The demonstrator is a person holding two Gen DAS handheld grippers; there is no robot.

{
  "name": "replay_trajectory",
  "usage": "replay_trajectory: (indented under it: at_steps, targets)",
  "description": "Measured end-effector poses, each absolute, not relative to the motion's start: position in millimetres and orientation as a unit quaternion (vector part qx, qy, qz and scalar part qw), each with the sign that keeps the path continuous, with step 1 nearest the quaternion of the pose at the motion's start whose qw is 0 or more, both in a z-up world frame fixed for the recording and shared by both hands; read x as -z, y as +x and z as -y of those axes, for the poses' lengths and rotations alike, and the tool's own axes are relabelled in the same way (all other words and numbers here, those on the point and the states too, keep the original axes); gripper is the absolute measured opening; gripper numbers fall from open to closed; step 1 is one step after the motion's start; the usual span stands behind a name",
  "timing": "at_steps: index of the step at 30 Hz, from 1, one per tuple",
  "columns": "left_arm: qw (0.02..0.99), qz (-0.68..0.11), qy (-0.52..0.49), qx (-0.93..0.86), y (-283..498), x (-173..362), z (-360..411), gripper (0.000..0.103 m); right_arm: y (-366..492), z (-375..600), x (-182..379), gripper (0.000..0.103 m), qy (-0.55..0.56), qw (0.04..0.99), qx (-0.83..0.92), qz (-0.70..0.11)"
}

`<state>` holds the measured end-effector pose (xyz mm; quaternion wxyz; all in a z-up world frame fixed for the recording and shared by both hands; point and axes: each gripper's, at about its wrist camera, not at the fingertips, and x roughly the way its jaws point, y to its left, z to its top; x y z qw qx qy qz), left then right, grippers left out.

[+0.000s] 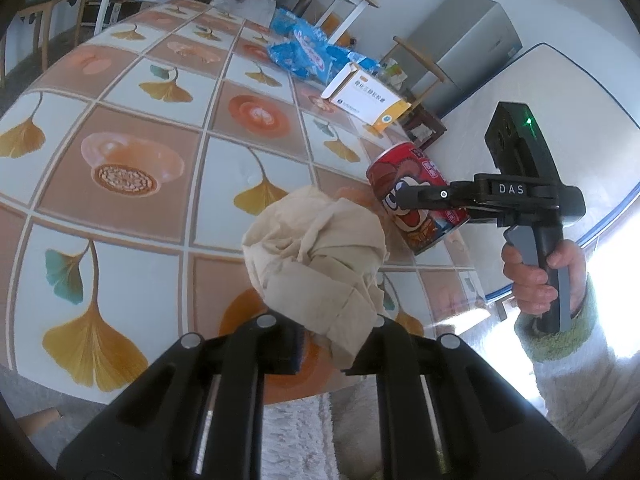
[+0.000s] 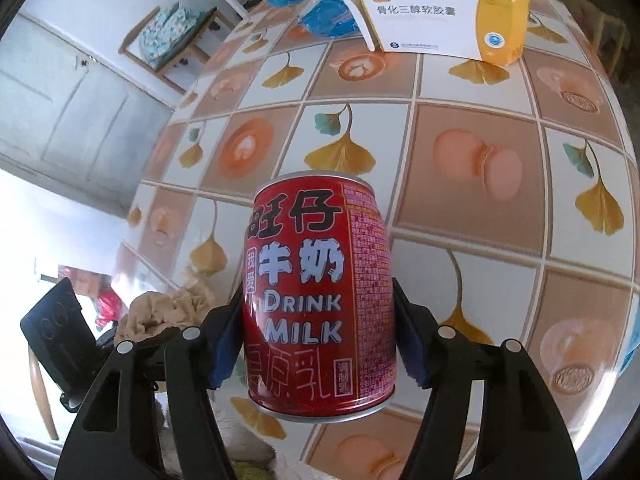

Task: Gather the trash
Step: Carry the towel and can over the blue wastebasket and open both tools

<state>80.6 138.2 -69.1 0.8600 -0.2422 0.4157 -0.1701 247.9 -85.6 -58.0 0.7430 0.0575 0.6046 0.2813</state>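
My left gripper [image 1: 334,344] is shut on a crumpled beige paper wad [image 1: 316,256], held just above the tiled table's near edge. My right gripper [image 2: 316,336] is shut on a red milk can [image 2: 320,292], upright and lifted slightly off the table. In the left wrist view the can [image 1: 416,196] and the right gripper [image 1: 404,198] are to the right of the wad, near the table's right edge. In the right wrist view the wad [image 2: 160,316] shows at lower left.
A white and yellow medicine box [image 1: 366,98] [image 2: 436,20] and blue plastic wrappers [image 1: 308,50] [image 2: 320,4] lie at the table's far side. The table [image 1: 160,160] has a ginkgo-leaf cloth. A chair [image 2: 168,36] and a grey fridge [image 1: 464,44] stand beyond it.
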Motion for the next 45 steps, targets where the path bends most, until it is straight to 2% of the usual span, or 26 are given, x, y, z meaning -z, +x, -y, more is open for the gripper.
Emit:
replay_trajectory:
  at_steps: [10,16,22,28,35,41,45]
  targets:
    - [0.876,-0.391,-0.223,0.176,77.4,37.3,-123.3,0.01,228.3,110.8,30.0,0.064,0.108,0.757,-0.303,-0.569]
    - [0.885,-0.375,-0.194,0.197,80.9,4.6,-94.9,0.01,210.0,159.2,7.2,0.064,0.159,0.774,-0.304,-0.532]
    - [0.885,-0.358,-0.159,0.252,94.8,-30.6,-49.3,0.01,175.5,255.2,-23.2,0.064,0.216,0.82,-0.24,-0.472]
    - [0.856,-0.367,-0.12,0.344,129.6,-55.8,31.5,0.01,127.1,362.9,-38.1,0.064,0.245,0.863,-0.127,-0.423]
    - [0.788,-0.432,-0.084,0.432,174.5,-44.6,151.8,0.01,84.5,467.1,18.9,0.064,0.334,0.842,-0.023,-0.424]
    - [0.719,-0.527,-0.039,0.452,212.9,3.2,260.2,0.012,76.0,515.1,89.0,0.064,0.401,0.805,0.021,-0.437]
    - [0.675,-0.605,-0.023,0.421,244.9,54.1,321.3,0.012,78.0,531.1,129.6,0.064,0.437,0.78,0.037,-0.447]
